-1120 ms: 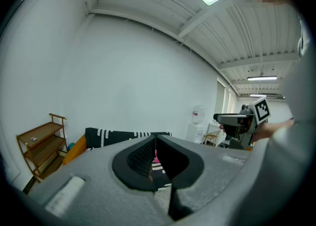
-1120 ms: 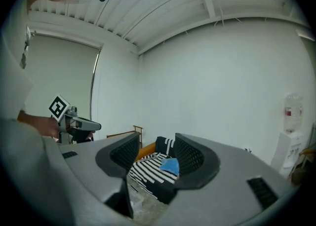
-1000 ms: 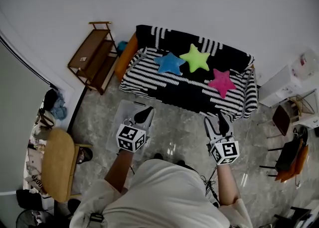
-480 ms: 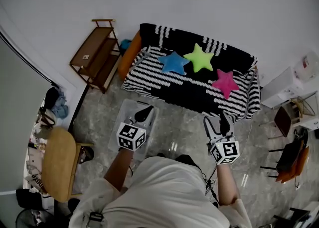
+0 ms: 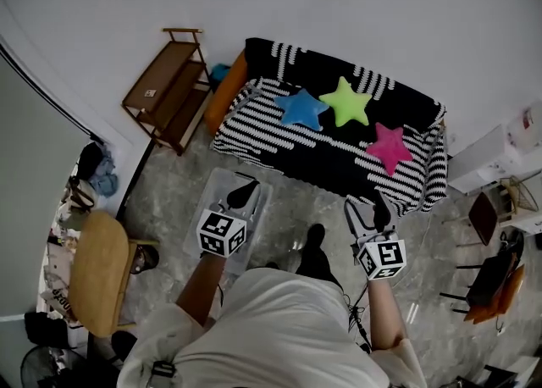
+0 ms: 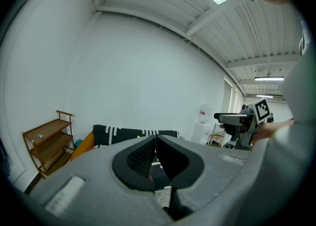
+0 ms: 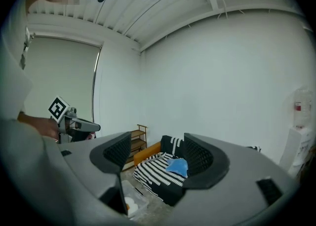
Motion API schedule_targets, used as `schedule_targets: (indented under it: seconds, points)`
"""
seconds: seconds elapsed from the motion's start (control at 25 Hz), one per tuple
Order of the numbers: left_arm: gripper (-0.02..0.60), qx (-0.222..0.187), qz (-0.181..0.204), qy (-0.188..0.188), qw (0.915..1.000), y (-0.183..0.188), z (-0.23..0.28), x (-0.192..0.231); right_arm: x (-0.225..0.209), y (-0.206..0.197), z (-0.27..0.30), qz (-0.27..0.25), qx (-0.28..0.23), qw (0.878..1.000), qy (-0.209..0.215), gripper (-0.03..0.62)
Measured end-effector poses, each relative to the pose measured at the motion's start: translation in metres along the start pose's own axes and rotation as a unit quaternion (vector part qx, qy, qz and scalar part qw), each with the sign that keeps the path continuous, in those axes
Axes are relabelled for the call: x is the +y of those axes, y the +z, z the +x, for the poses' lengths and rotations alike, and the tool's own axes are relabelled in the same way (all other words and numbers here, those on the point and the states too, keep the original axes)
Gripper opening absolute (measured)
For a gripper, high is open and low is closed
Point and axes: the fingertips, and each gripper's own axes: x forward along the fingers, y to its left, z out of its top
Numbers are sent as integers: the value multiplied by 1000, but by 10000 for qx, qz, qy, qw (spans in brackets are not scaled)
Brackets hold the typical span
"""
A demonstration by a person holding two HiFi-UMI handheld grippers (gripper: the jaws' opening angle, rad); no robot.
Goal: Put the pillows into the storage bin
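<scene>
A: So, L gripper (image 6: 156, 143)?
B: Fingers pressed together, empty. R gripper (image 7: 158, 153) is opening, fingers spread, nothing btwn.
A: Pillows (image 5: 348, 101)?
B: All 3 on sofa (image 5: 279, 132); bin (image 5: 212, 196) on floor nearby.
</scene>
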Motion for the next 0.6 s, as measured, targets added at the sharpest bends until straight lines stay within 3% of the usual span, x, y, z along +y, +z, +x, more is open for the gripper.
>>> schedule_targets:
  seconds: [0.6]
  points:
    - [21,81,-285,621,9976,22,120,25,-99,1,122,-31,370,9963,769,322]
